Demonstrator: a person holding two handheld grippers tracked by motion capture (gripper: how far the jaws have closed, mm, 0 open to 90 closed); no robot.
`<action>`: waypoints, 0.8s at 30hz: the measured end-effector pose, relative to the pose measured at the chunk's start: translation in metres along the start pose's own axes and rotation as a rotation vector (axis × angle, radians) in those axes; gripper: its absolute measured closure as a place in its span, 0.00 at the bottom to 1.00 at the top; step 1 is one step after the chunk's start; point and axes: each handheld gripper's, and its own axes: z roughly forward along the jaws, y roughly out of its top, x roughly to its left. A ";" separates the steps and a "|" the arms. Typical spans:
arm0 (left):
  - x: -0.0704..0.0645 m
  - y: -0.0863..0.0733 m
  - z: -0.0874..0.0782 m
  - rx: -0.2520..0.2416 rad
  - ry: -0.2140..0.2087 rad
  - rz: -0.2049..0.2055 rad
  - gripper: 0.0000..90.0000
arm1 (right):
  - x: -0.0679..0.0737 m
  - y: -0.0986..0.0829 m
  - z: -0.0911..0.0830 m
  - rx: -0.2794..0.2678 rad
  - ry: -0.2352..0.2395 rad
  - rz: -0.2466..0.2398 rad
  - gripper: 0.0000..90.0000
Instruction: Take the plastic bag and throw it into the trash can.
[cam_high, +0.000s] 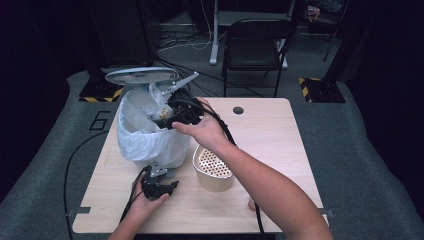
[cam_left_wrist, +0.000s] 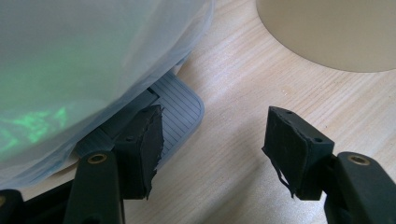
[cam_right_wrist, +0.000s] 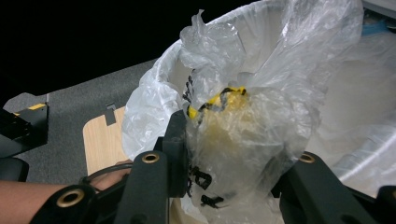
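the bag (cam_right_wrist: 243, 140), a crumpled clear plastic one with yellow stuff and black print showing through, sits pinched between the jaws of the right gripper (cam_right_wrist: 233, 186). it is held above the open mouth of the bin (cam_high: 150, 137), whose white liner (cam_right_wrist: 149, 112) folds out over the rim. in the high view the right gripper (cam_high: 182, 116) reaches from the right across the bin's top, so the bag hangs just over the liner's opening, a little toward the near right edge; the drop is straight down. the bag's long axis runs roughly upright, its twisted neck rising past the jaws. the lid (cam_high: 142, 75) stands tipped up at the far side, clear of the opening.

the left gripper (cam_left_wrist: 215, 144) lies low at the bin's near foot with its jaws spread wide and nothing between them; its left pad (cam_left_wrist: 144, 149) is just beside the grey ribbed pedal (cam_left_wrist: 180, 109), and i cannot tell whether it presses it. in the high view the left gripper (cam_high: 159, 189) sits on the table (cam_high: 280, 145) in front of the bin.

the right hand is plainly the nearer one to the bag. the bag is thin, glossy, soft film, likely to cling and slump when let go. the liner is the same sort of film, cloudier. right of the bin stands a beige rounded holder (cam_high: 215, 172) with a perforated top, smooth and hard, well clear of the drop. the table is pale wood grain.
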 end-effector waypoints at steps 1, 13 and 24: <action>0.000 0.000 0.000 0.000 0.000 0.000 0.41 | 0.000 0.000 0.002 -0.002 0.001 -0.001 0.71; 0.000 0.000 0.000 -0.003 0.001 0.000 0.41 | 0.005 0.007 0.024 -0.001 -0.002 -0.020 0.71; 0.000 0.000 0.000 0.001 0.001 0.001 0.41 | -0.008 0.010 0.045 0.003 -0.026 0.017 0.71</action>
